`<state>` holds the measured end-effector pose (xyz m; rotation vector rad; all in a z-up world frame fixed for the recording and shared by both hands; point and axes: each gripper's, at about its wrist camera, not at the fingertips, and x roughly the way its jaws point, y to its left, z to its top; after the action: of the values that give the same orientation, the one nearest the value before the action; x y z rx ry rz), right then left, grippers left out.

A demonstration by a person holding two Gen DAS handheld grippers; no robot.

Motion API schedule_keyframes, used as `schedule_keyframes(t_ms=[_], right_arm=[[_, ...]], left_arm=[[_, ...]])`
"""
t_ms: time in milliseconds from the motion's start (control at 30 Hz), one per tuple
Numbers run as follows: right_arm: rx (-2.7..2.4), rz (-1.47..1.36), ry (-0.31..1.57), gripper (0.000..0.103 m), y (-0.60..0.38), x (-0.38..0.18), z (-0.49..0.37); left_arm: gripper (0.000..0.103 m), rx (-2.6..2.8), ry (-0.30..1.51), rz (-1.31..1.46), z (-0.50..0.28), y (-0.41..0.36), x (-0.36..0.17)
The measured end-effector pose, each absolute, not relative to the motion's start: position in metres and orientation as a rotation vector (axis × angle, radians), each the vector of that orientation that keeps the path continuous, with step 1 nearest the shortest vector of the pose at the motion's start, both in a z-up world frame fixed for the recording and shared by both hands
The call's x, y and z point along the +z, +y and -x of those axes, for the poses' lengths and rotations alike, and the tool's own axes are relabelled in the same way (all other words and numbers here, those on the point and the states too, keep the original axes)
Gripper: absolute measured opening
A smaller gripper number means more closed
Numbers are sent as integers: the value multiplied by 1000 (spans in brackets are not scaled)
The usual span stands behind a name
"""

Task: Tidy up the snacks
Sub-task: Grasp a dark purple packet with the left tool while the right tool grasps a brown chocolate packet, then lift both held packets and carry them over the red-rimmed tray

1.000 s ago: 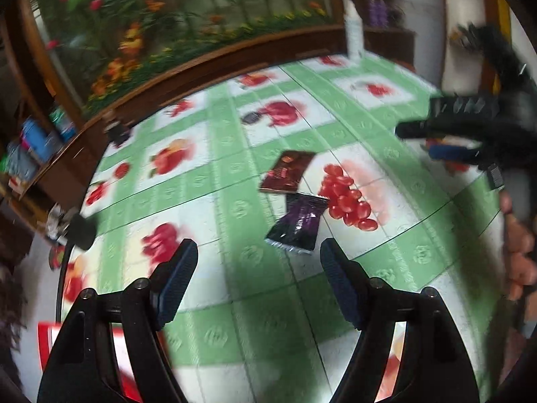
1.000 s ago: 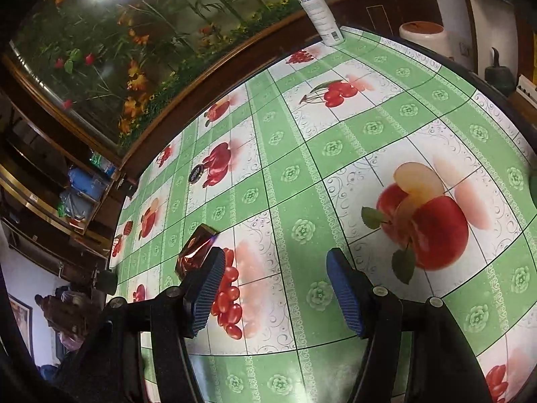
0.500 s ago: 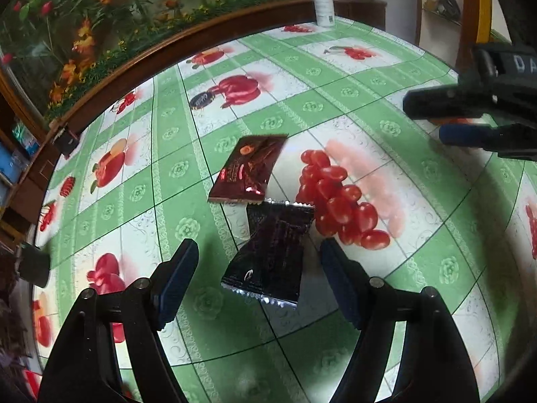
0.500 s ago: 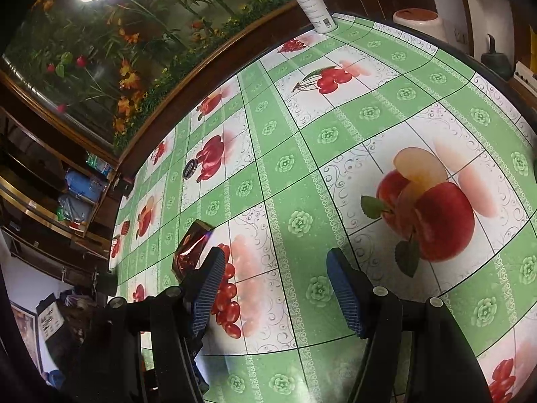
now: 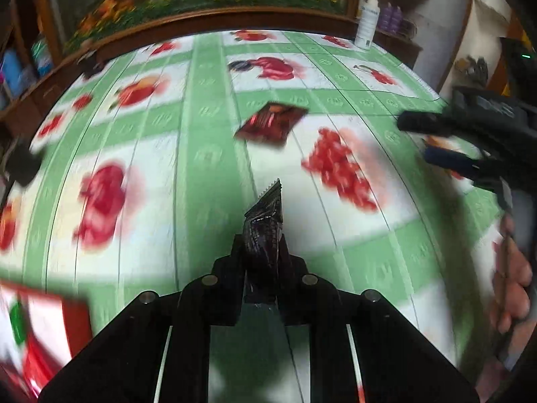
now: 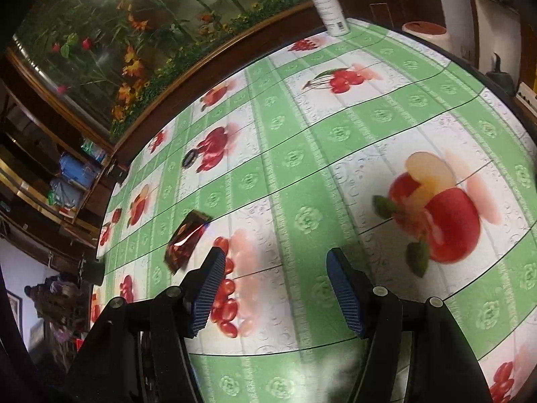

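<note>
Nearest, the left gripper (image 5: 262, 252) points steeply down at the table (image 5: 188, 174), and its jaws have just been closing: they are now clenched on a dark purple snack packet (image 5: 265, 221). The packet stands on edge between the pads, its serrated top corner sticking up and away from the gripper. Whether its lower end touches the tablecloth is hidden behind the fingers.

Beyond it, a red-brown snack packet (image 5: 272, 122) lies flat on the green-and-white fruit-print cloth, well apart from the held one, just left of a printed cluster of red berries.

Off to the right of the left wrist view, the right gripper (image 5: 436, 141) reaches in sideways above the table, with the person's hand (image 5: 511, 278) visible lower at the frame's edge. In its own view, the right gripper (image 6: 275, 288) also tilts downward, its blue-padded jaws spread apart with nothing between them, hovering over bare cloth.

Farther still, a white bottle (image 6: 325, 0) stands upright near the table's far edge, in front of a wooden-framed floral panel (image 6: 134, 33).
</note>
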<state>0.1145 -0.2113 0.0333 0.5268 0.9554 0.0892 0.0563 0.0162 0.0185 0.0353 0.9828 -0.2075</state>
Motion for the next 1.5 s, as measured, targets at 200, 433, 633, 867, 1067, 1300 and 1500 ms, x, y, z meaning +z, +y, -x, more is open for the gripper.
schedule_keyframes(t_ms=[200,433,633,867,1067,1300,1500], right_arm=[[170,-528,966,66,-181,27,-123],[158,-532,1036,65,-133,21,-161],[-47,-275,1068,66,-70,24,-182],[-154,-68,1011,33,-47,18,-177],[-81,-92,1005,26,-85,20,-156],[113,-183,1036,26,-141,20,-89],[246,-226,1051,25,-167,19,-19]], left_arm=[[13,-201,955,50,8,43,19],[13,-202,934,77,46,68,26],[13,-212,866,61,66,81,48],[13,-212,838,80,69,92,55],[13,-215,848,91,80,91,52],[13,-235,851,82,93,79,51],[13,-249,864,78,104,68,45]])
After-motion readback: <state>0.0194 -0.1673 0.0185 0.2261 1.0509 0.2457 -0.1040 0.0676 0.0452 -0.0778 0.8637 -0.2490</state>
